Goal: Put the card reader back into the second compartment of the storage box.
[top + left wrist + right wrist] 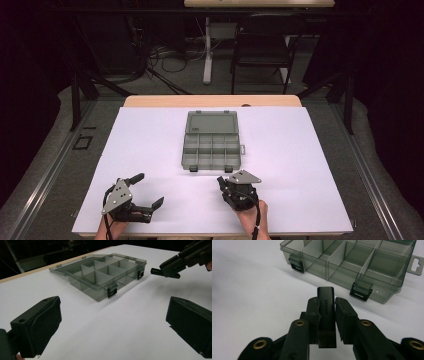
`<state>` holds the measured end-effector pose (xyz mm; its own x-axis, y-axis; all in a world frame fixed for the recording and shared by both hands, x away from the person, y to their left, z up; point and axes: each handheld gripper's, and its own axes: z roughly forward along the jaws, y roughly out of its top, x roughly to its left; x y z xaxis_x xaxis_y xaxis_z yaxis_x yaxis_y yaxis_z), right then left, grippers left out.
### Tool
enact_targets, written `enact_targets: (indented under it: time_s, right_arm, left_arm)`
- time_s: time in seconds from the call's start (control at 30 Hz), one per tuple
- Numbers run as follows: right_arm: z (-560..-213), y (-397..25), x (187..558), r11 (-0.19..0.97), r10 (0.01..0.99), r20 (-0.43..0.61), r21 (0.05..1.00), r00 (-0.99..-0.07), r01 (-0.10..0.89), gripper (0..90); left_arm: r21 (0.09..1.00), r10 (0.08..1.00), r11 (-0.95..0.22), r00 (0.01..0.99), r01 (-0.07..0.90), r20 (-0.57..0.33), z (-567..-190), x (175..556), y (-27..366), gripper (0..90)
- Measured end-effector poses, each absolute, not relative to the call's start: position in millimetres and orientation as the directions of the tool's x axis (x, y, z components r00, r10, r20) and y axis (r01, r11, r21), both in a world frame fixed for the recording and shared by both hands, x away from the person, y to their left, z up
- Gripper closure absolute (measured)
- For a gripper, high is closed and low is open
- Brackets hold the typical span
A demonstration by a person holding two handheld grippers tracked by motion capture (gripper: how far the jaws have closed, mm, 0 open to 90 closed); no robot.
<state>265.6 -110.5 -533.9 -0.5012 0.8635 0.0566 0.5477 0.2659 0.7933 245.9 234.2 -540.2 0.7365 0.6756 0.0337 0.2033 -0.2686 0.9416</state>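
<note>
A smoky clear organiser box (212,147) lies open mid-table, lid flat behind it and its divided compartments empty; it is also in the left gripper view (107,272) and the right gripper view (352,262). My right gripper (327,302) is shut on a small black block marked UGREEN (325,293), held just in front of the box's front wall with its two latches. From above, this gripper (222,182) hovers near the box's front right corner. My left gripper (148,190) stands open to the left, nothing between its jaws (113,322).
A white sheet (300,165) covers the table, with a wooden edge (160,100) at the far side. A dark chair (262,47) and a white table leg (207,50) stand beyond on the floor, among cables.
</note>
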Motion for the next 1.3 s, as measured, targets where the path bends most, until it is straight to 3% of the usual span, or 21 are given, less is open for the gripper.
enact_targets:
  time_s: [1.3]
  right_arm:
    - [-501.6, -121.4, 298.9, 0.368, 0.799, -0.013, 0.801, -0.601, 0.473, 73.5]
  left_arm:
    - [0.935, 0.679, -0.279, 0.734, 0.217, 0.032, -540.1, 247.5, 233.6, 0.3]
